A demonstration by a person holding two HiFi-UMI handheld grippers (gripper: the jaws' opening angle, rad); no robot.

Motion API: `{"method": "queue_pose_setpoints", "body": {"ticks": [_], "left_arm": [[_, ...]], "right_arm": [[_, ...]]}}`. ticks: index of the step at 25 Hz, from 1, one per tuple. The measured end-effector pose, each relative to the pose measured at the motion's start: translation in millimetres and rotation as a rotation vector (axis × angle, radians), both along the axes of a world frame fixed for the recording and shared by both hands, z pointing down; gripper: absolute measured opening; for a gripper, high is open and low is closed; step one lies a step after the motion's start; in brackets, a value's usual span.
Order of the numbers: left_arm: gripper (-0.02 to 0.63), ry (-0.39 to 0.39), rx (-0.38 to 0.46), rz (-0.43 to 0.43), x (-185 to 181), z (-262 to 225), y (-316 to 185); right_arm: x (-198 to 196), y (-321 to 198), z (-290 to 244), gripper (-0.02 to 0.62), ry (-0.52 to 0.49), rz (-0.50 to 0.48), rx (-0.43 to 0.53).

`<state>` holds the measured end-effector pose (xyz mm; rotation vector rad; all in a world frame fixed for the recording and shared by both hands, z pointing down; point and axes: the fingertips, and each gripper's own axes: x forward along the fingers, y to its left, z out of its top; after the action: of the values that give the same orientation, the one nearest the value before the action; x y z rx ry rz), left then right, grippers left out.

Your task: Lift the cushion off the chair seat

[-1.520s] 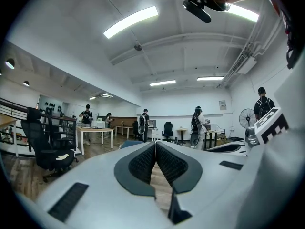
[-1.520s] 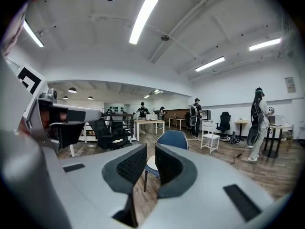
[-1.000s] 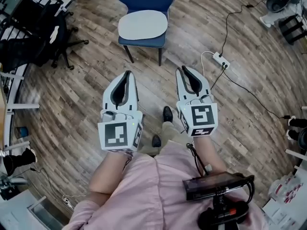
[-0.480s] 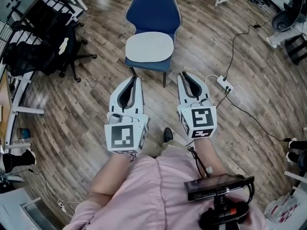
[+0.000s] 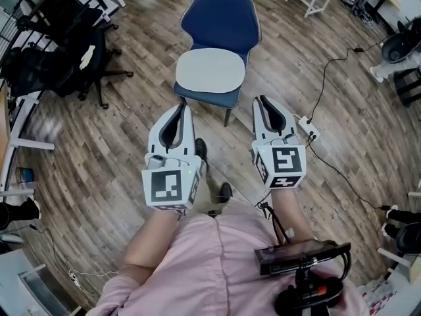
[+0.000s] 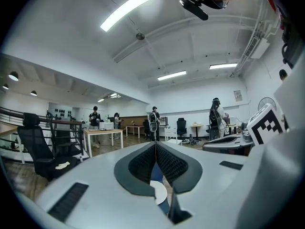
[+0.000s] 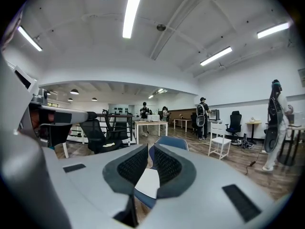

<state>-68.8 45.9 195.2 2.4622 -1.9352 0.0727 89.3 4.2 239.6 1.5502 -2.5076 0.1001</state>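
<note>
Cushion [image 5: 209,71]: pale oval pad lying flat on the seat of the blue chair [image 5: 220,20], ahead of both grippers and touching neither. The chair stands on the wood floor [image 5: 112,157].

Left gripper [image 5: 179,106]: tips pressed together, nothing between them, held over the floor just short of the chair's front edge. Right gripper [image 5: 261,99]: tips together or only a slit apart, also empty, level with the left one and off the chair's front right corner.

Each gripper view shows the cushion only as a white sliver [image 6: 159,191] [image 7: 145,182] through the hollow between the jaws, with blue chair around it.

Writing: each marker cube [image 5: 170,186] carries only black-and-white square patterns, no legible lettering.

The black device [image 5: 302,257] at the person's waist is cut off at the bottom edge. A power strip [image 5: 308,129] is partly hidden behind the right gripper.
</note>
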Motion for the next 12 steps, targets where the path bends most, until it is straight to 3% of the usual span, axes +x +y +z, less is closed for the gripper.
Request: {"method": "queue_pose_setpoints", "body": {"ticks": [12], "left_arm": [[0.014, 0.016, -0.104, 0.036, -63, 62, -135]], "right_arm": [[-72, -120, 52, 0.041, 0.028, 0.006, -0.078]]}}
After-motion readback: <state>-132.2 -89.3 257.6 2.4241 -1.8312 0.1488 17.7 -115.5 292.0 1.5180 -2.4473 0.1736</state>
